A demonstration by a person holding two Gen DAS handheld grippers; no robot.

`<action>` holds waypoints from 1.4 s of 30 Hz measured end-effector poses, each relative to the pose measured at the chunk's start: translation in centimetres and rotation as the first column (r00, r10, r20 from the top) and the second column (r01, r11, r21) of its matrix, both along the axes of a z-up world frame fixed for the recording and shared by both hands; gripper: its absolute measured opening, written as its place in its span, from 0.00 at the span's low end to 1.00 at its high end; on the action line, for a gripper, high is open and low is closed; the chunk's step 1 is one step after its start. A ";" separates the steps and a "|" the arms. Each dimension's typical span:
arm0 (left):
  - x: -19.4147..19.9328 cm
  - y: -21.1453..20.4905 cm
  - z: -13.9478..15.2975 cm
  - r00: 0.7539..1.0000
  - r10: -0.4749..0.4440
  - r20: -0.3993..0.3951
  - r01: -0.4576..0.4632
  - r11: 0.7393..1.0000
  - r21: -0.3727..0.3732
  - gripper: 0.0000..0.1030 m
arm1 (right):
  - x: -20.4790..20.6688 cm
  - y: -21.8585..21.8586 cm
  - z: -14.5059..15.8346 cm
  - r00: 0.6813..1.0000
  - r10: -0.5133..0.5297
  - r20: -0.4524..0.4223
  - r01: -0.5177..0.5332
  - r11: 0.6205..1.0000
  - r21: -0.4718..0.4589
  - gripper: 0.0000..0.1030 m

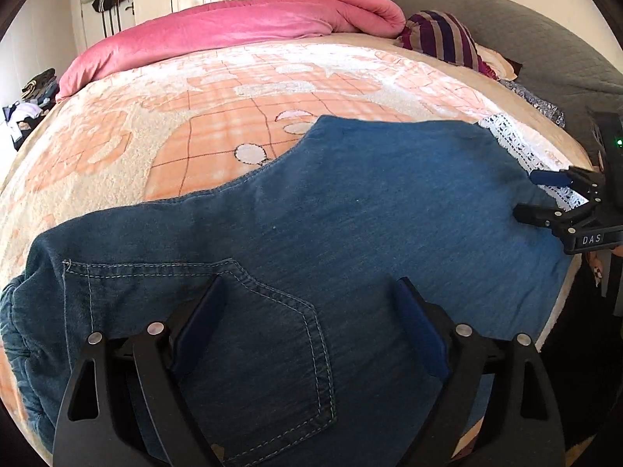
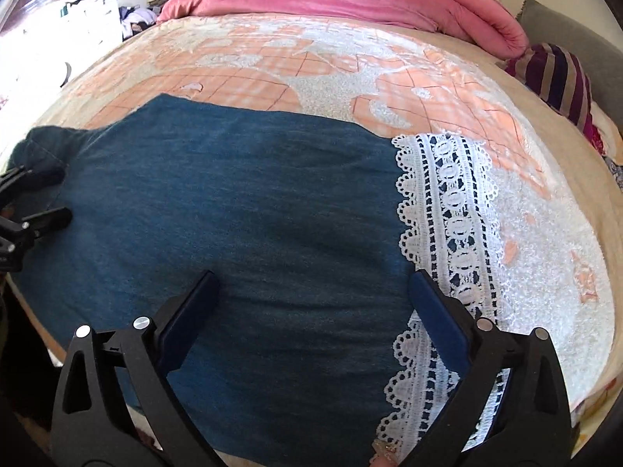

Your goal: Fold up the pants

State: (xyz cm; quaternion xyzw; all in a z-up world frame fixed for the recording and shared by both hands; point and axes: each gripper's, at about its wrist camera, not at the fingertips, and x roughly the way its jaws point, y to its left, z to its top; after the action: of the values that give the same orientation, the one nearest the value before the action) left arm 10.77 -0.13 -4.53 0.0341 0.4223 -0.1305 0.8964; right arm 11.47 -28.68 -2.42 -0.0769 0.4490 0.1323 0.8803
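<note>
Two grippers hang over one pair of blue denim pants (image 1: 311,214) laid flat on the bed's peach blanket (image 1: 194,116).

Left wrist view: the left gripper (image 1: 309,295) fills the lower centre with its jaws spread wide, nothing pinched, above the back pocket (image 1: 272,350). The right gripper (image 1: 525,194) sits at the right edge, jaws parted over the lace hem (image 1: 514,144). The waist end lies bunched at the lower left, and the leg runs toward the right of the frame, so the long axis goes left to right along the near edge of the bed. A pink duvet (image 1: 253,27) sits rolled at the top.

Right wrist view: the right gripper (image 2: 313,284) is released too, one finger over the denim, the other over the white lace at lower right. The left gripper (image 2: 62,194) peeks in at the left edge.

By my reading, the legs already lie one on the other, a lengthwise fold done; the crosswise folds, hem toward waist, are still to do.
</note>
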 end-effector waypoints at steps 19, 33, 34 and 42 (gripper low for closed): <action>-4.2 1.8 3.8 0.998 0.062 0.031 -0.059 0.993 -0.103 0.92 | -6.5 -3.7 5.9 0.989 -0.081 0.120 0.063 0.988 0.143 0.91; -5.1 -2.9 6.1 0.996 -0.046 0.073 0.049 0.998 -0.038 0.96 | -8.5 -7.2 6.8 0.973 -0.176 0.148 0.150 0.973 0.174 0.91; -5.1 -3.3 6.2 0.996 -0.055 0.073 0.058 0.998 -0.036 0.96 | -8.5 -7.5 6.8 0.972 -0.184 0.147 0.157 0.972 0.176 0.91; -4.1 -7.2 6.9 0.987 -0.138 0.079 0.139 0.990 -0.004 0.96 | -8.8 -9.4 6.2 0.962 -0.236 0.140 0.206 0.958 0.200 0.91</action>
State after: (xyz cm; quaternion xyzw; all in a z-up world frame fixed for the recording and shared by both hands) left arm 6.70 -7.35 2.37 0.0642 0.3829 -0.1929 0.9011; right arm 2.69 -38.07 3.82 0.0450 0.3676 0.0671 0.9265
